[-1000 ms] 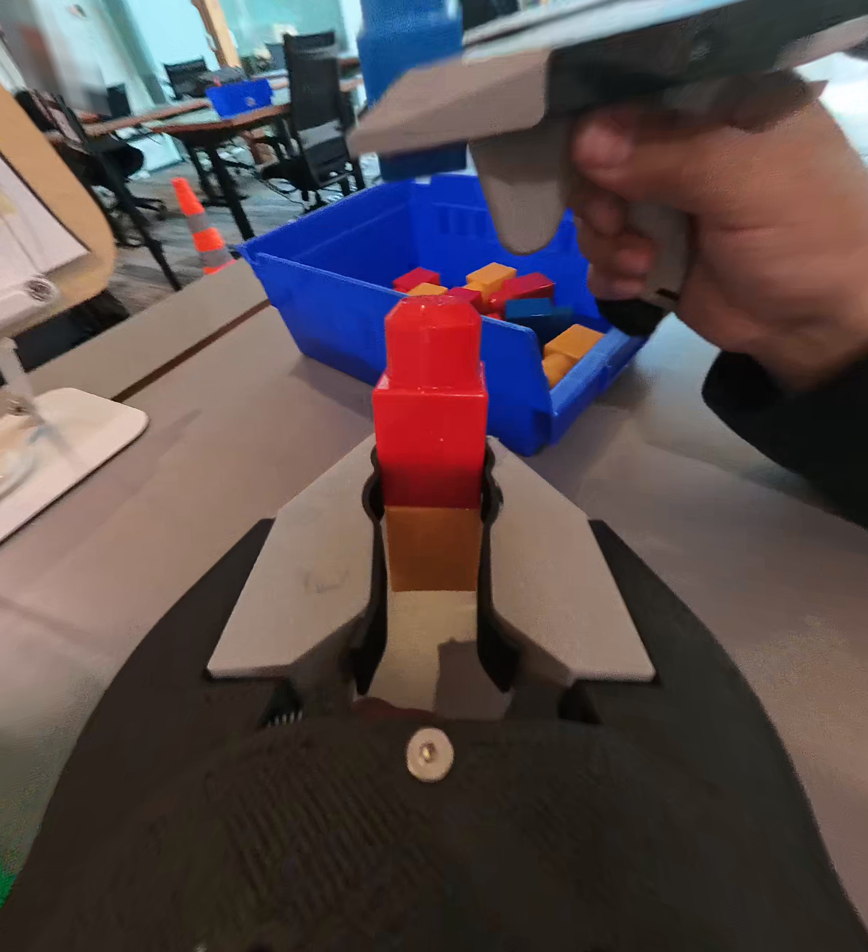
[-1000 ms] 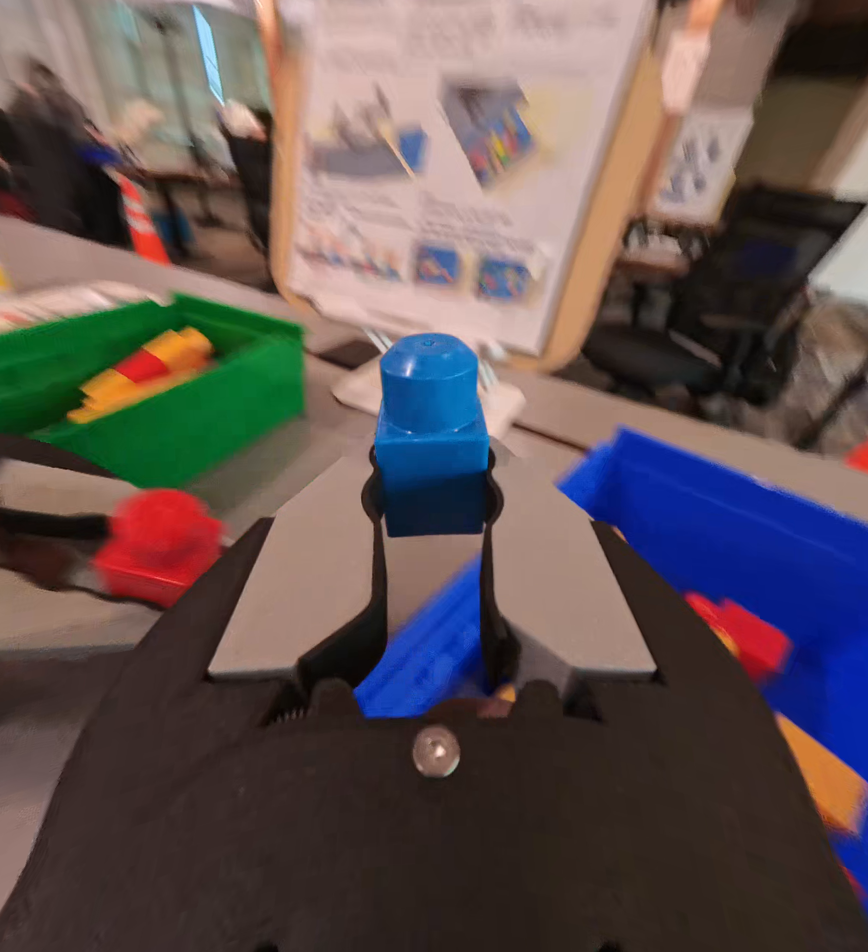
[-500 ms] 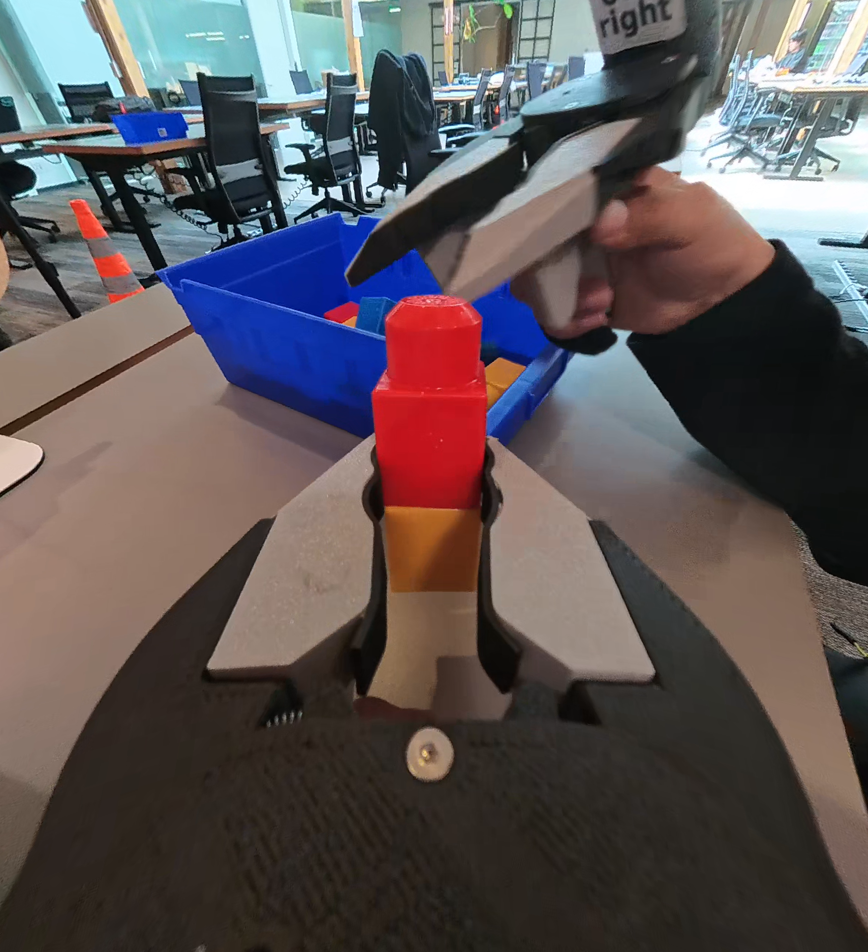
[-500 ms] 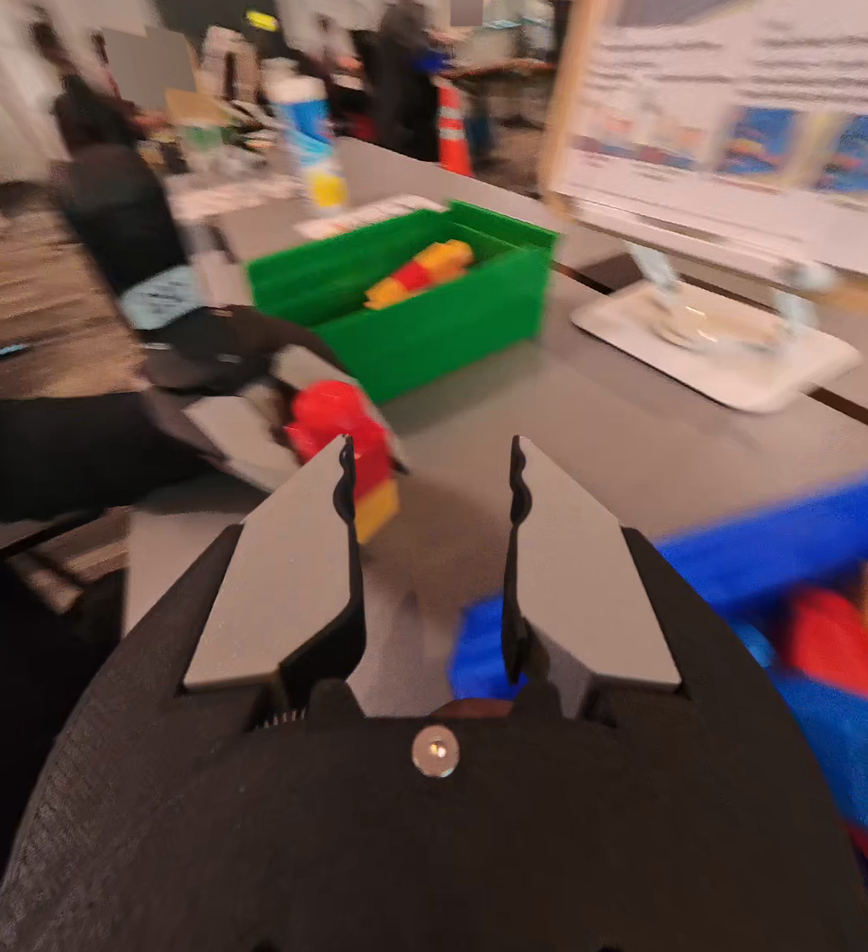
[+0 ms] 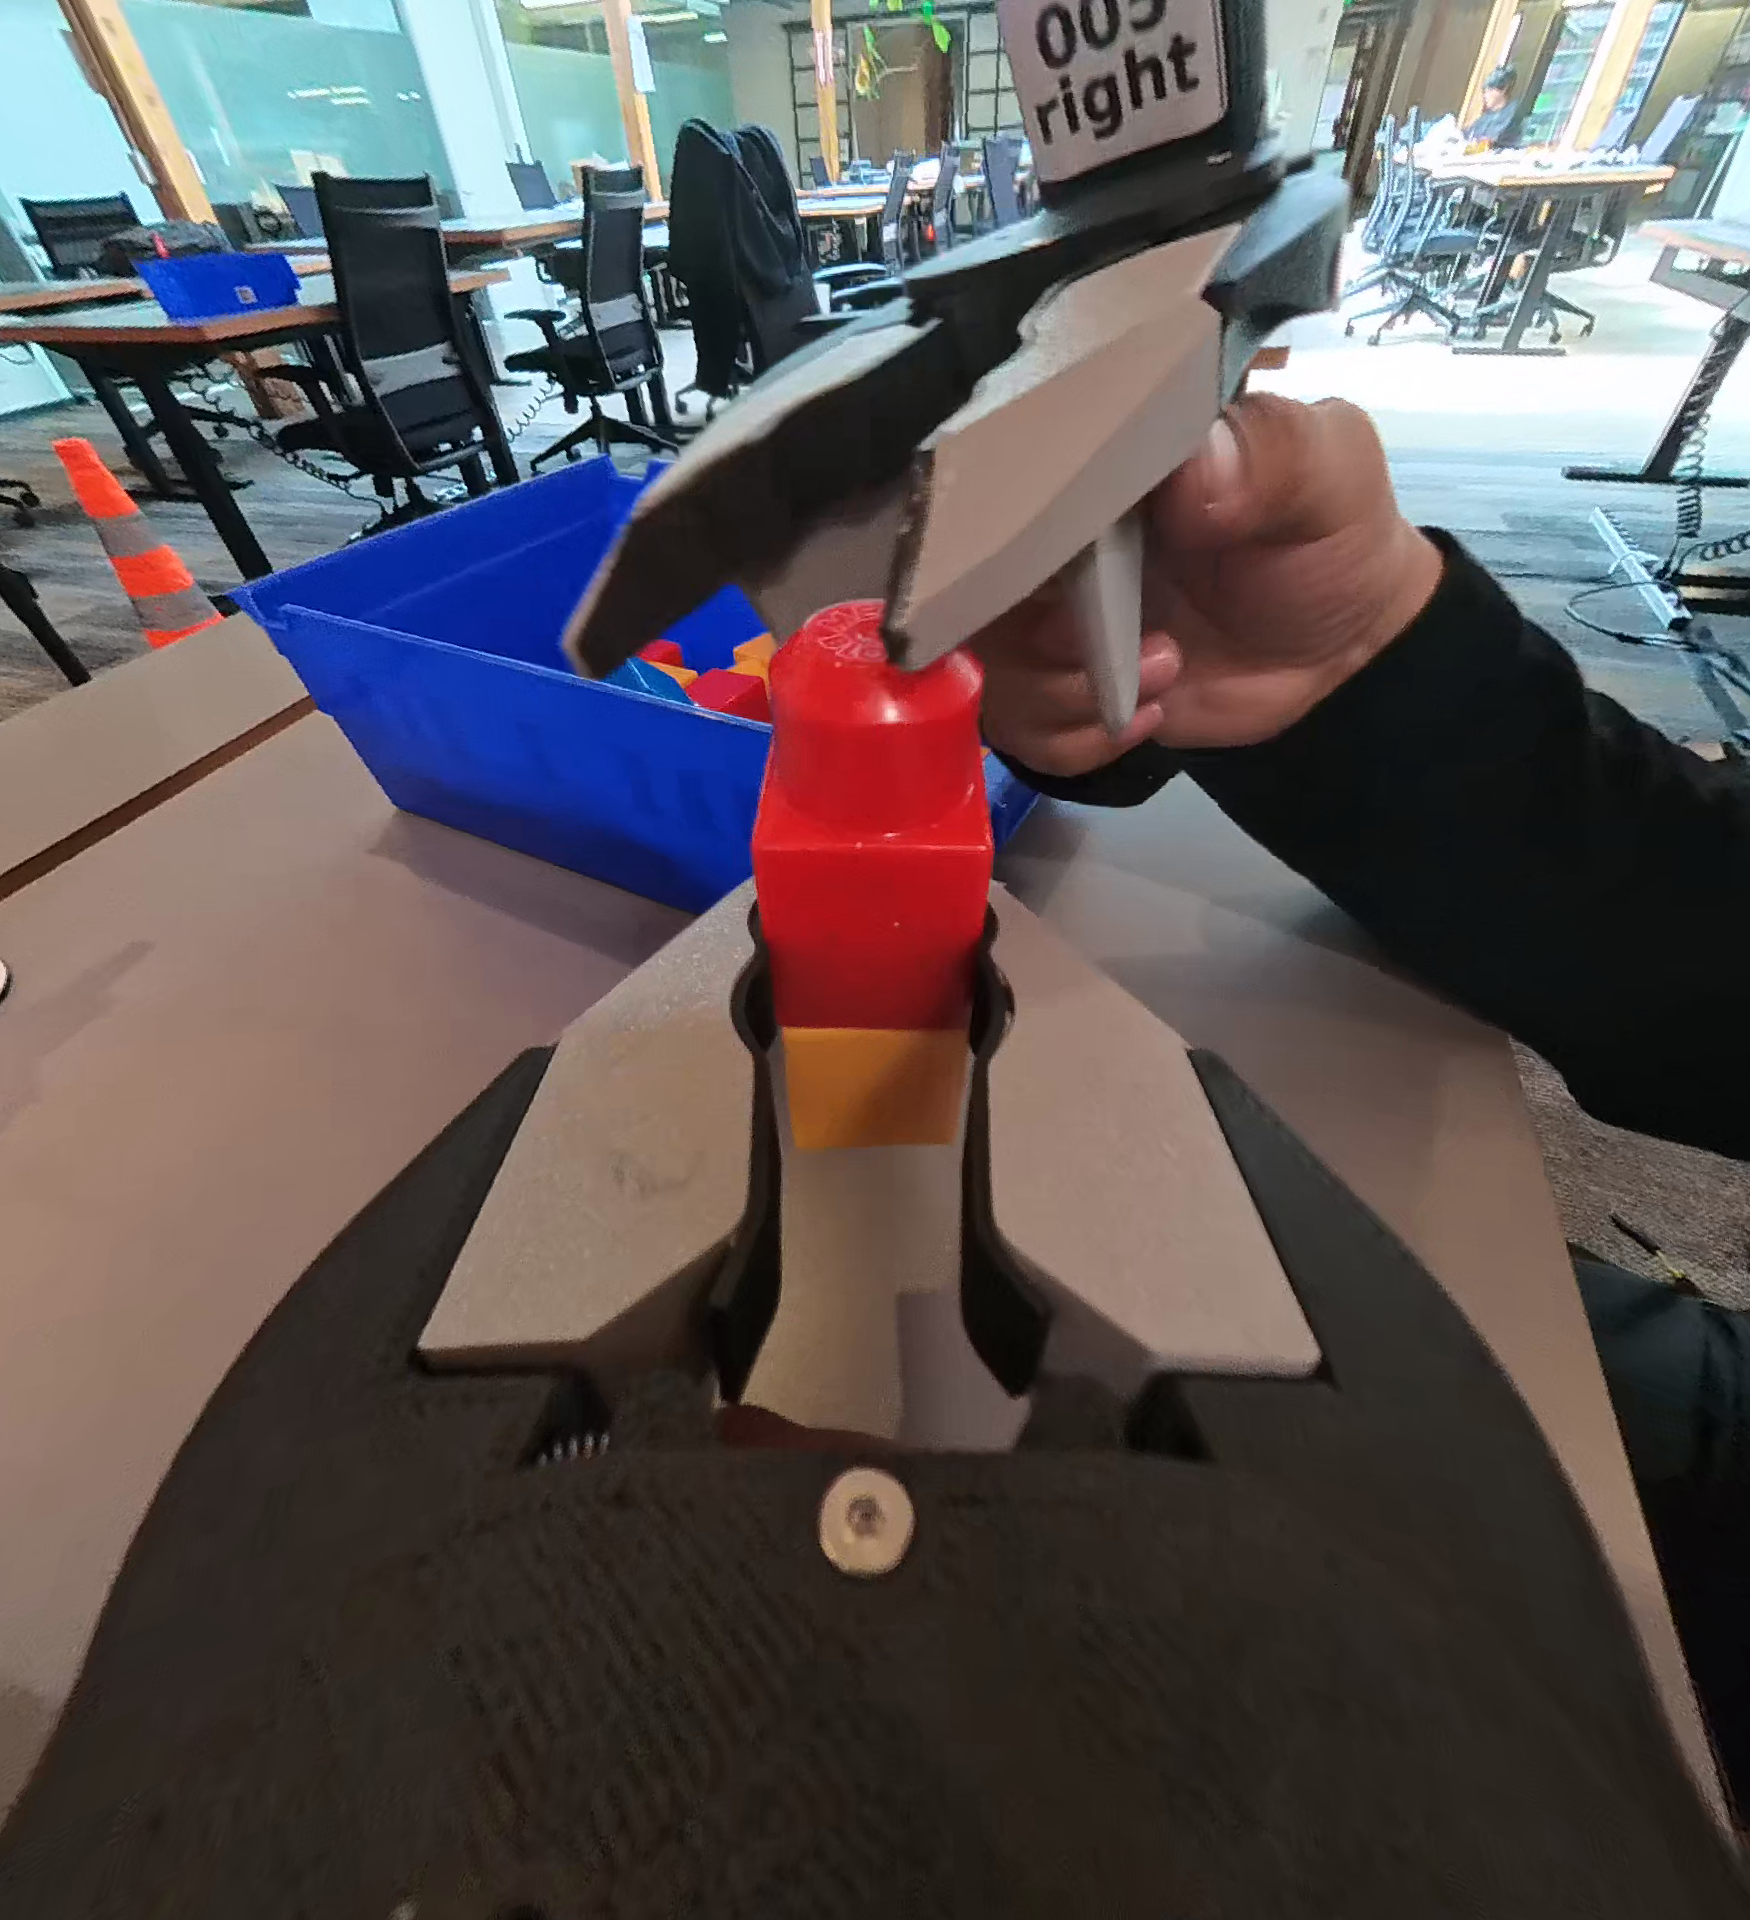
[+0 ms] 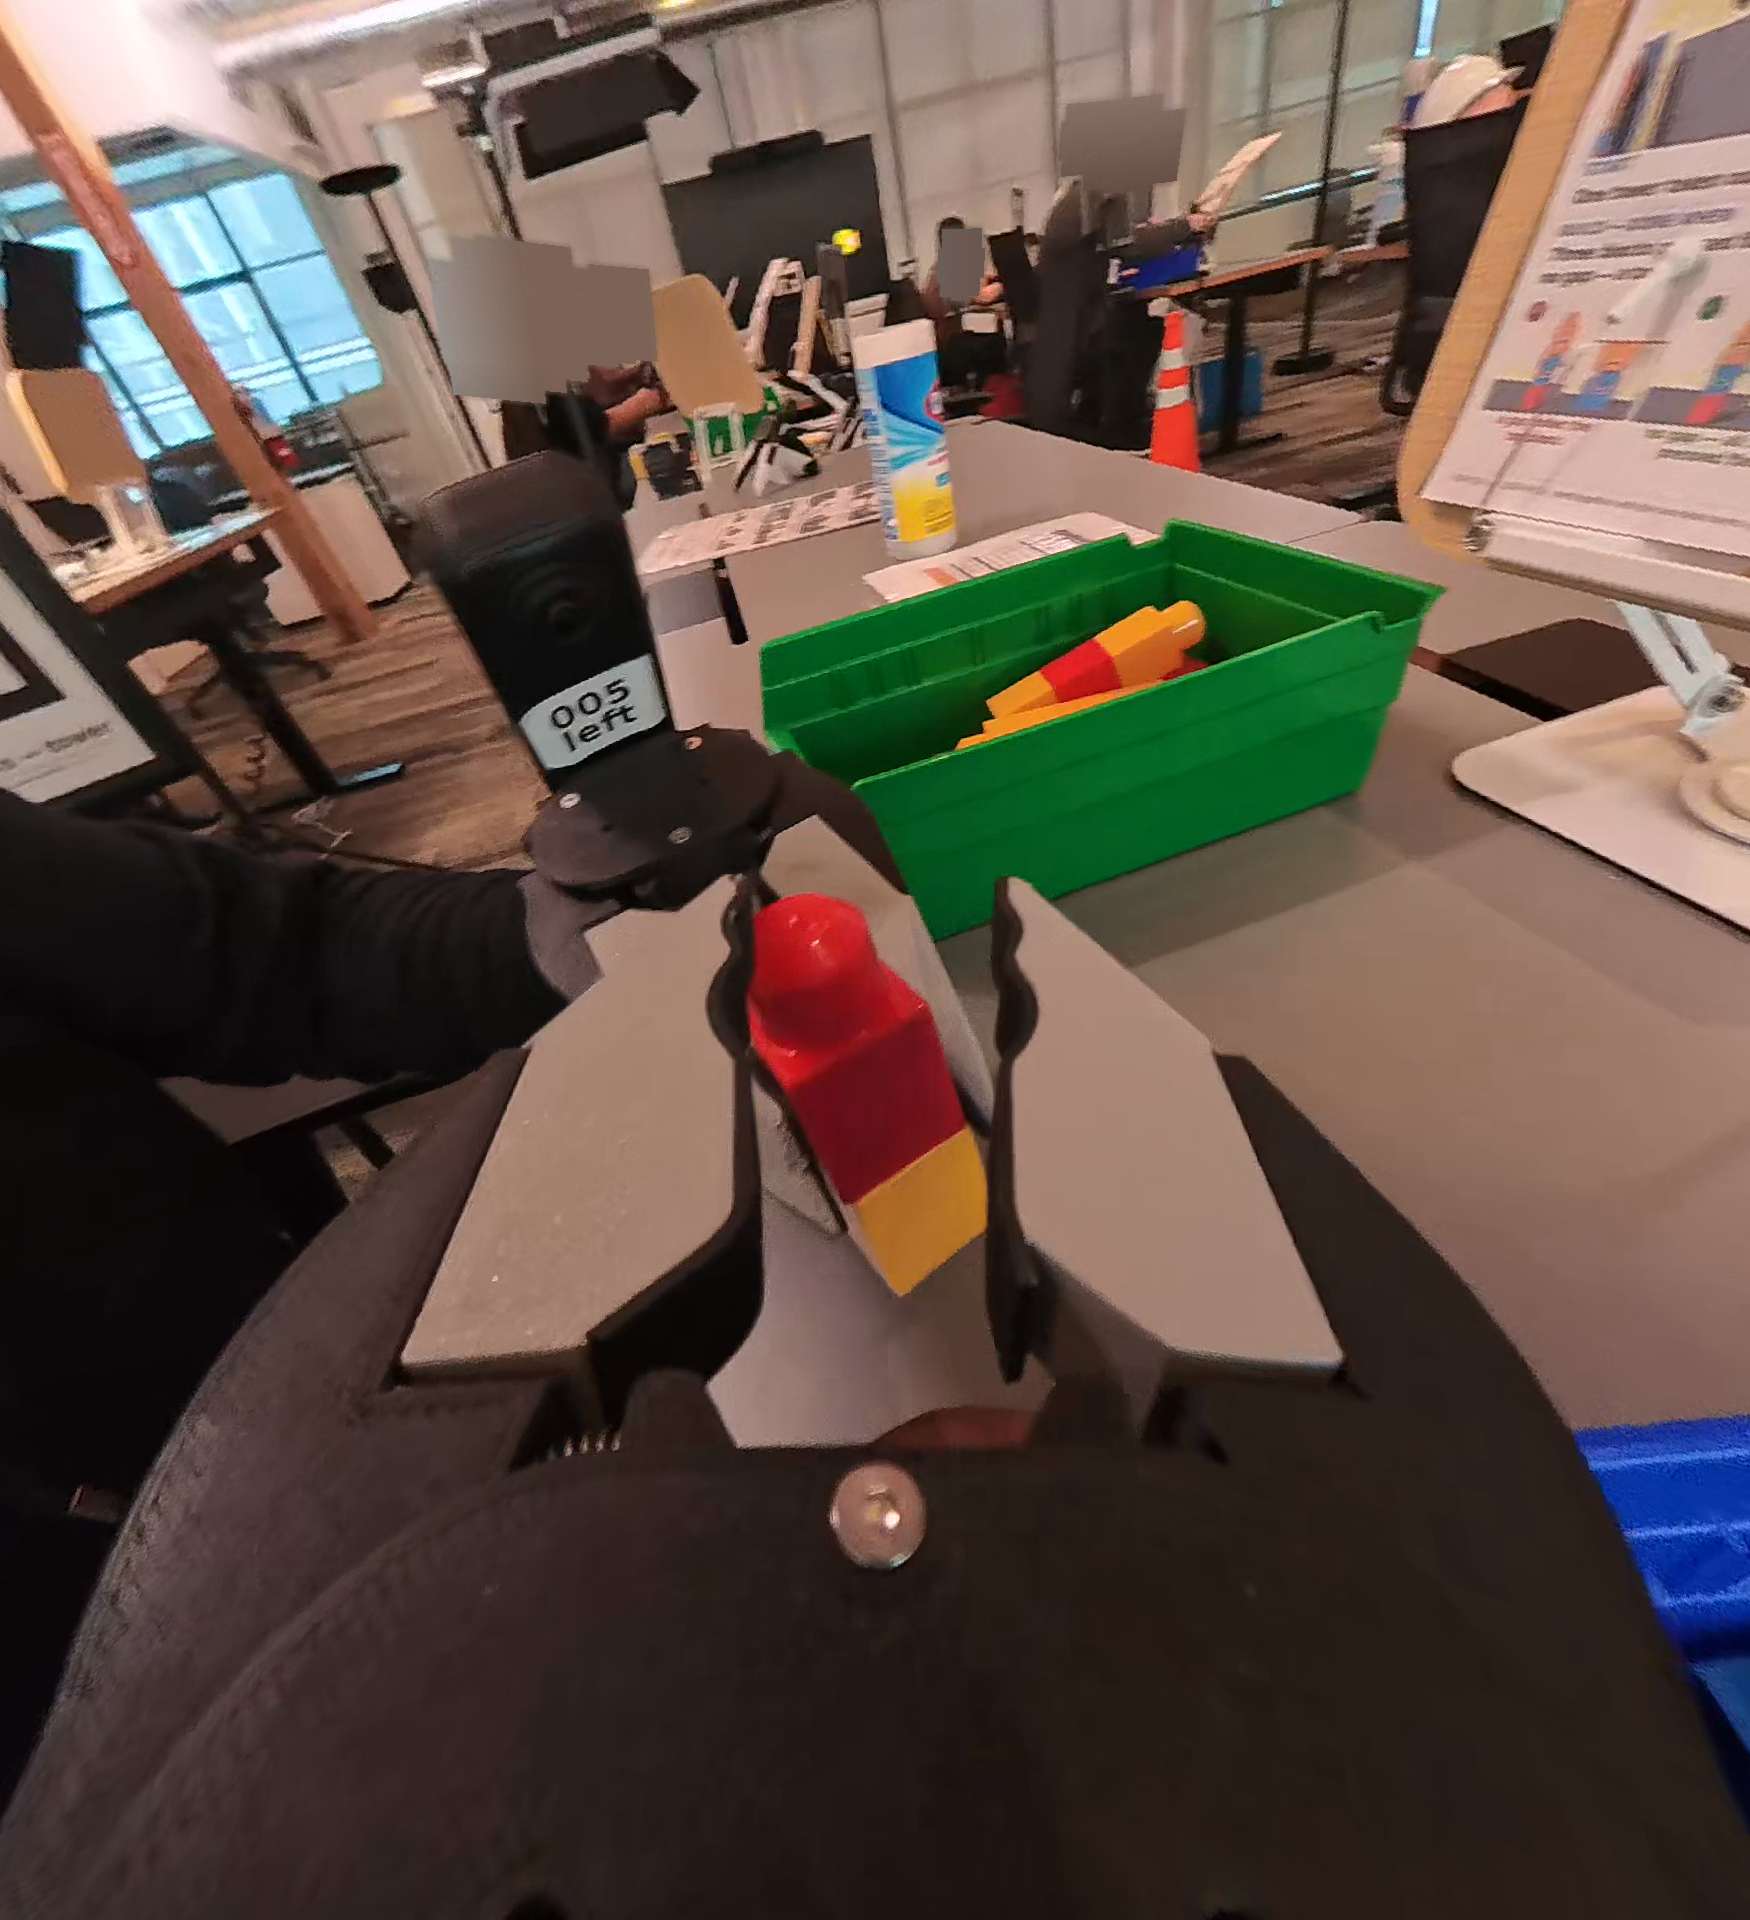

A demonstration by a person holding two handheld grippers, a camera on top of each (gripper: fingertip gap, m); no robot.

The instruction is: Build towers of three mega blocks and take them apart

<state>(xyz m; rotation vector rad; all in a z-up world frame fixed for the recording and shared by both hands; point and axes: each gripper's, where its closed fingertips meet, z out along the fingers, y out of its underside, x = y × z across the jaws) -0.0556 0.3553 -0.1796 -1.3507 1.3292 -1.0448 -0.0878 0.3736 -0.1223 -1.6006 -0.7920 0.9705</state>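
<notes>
In the left wrist view, the left gripper [image 5: 871, 987] is clamped on the lower part of a red block [image 5: 871, 883], both pads pressing its flat sides, with an orange block [image 5: 873, 1086] plugged in beneath it between the fingers. The pair is held up above the grey table [image 5: 227, 987], just near of the blue bin [image 5: 497, 707] of loose blocks. The right gripper [image 5: 746, 613] comes in from above with its fingers parted, one tip at the red block's round stud.

In the right wrist view, the same two-block stack lies tilted between the right gripper's spread fingers [image 6: 1079, 1091]; there is a clear gap on the right side, so nothing is gripped there. A green bin [image 6: 1110, 769] holding finished towers sits farther off.

These blocks look like hollow hard plastic: light, stiff and smooth, so likely to slip under a weak pinch. The flat side walls seem the best hold; the rounded stud would probably squirt out.
</notes>
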